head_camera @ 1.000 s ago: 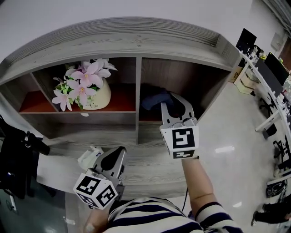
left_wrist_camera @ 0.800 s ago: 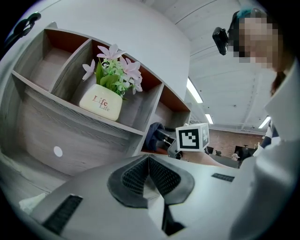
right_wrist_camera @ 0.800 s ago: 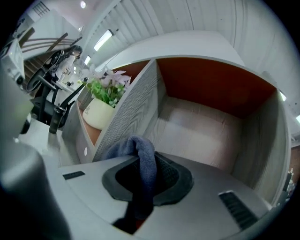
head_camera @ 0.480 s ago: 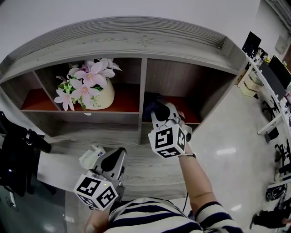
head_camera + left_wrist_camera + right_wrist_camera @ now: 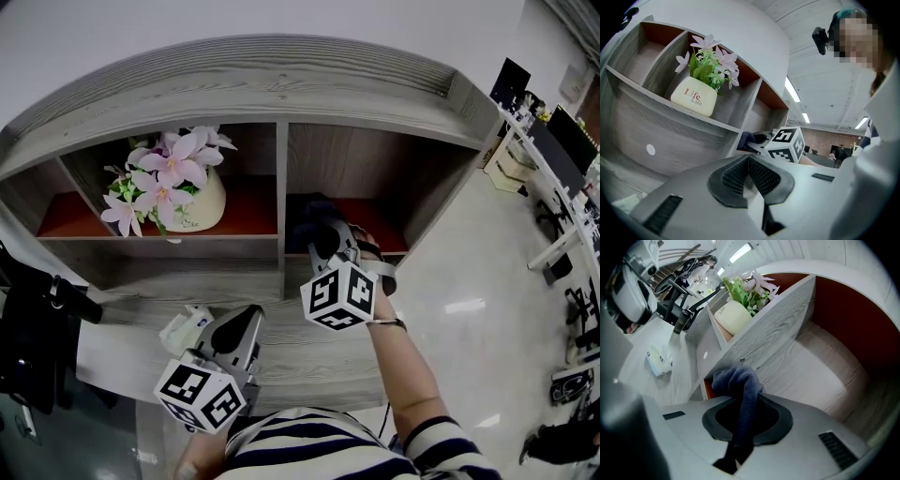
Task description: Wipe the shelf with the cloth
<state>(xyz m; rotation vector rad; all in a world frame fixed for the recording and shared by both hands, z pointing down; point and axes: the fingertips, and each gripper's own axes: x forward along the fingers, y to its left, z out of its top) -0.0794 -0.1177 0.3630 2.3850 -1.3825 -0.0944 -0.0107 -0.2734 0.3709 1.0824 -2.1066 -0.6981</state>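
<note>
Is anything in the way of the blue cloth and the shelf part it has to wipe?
Nothing visible is. The right gripper is shut on the cloth at the mouth of the shelf's right compartment, whose floor looks bare. The flower pot stands in the left compartment, on the other side of the divider.

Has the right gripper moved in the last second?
Yes. The right gripper, shut on the cloth, has shifted left, closer to the centre divider, in the head view.
</note>
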